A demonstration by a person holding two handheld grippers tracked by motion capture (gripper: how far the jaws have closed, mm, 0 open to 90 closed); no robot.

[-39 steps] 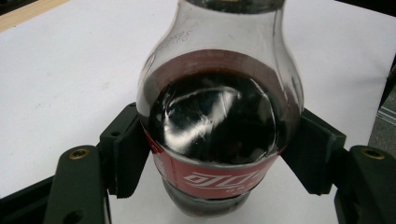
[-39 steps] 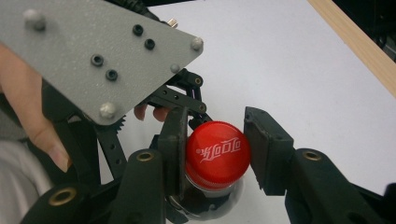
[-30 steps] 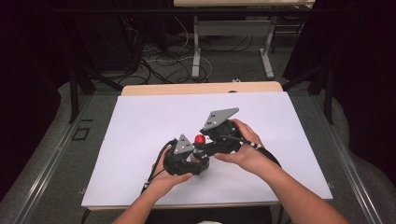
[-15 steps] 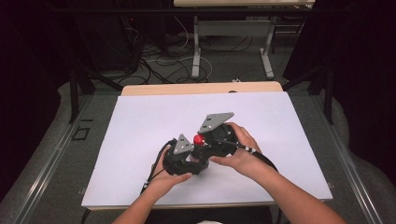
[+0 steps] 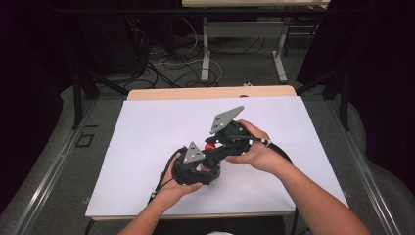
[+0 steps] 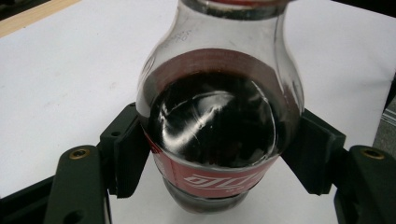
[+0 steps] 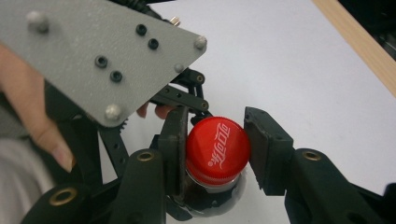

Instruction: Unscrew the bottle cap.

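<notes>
Now, starting at the left: my left gripper (image 5: 204, 169) is clamped around the body of the cola bottle (image 6: 219, 126), its pads (image 6: 127, 158) pressing the red label band from both sides in the left gripper view. That grip holds the bottle upright near the middle of the white table sheet (image 5: 147, 137), slightly toward my side of it. Dark liquid fills the bulb above the label, and the neck runs out of the top of that view.

Moving right, my right gripper (image 7: 215, 147) has come over the bottle's top, and its jaws have just been closing. Half a second ago the right hand sat a touch further from the left one in the high view; now the two grippers are bunched together, with the red cap (image 5: 210, 145) just peeking between them. In the right gripper view the cap (image 7: 217, 148) sits squarely between the two black pads (image 7: 261, 144), the left pad against it and the right one at its edge, so I read it as clenched on the cap.

To me this means the bottle is braced below and the lid is gripped above, so the twist to loosen it looks ready. Whether the pads bite firmly enough not to slip on the ribbed rim, I cannot tell.
</notes>
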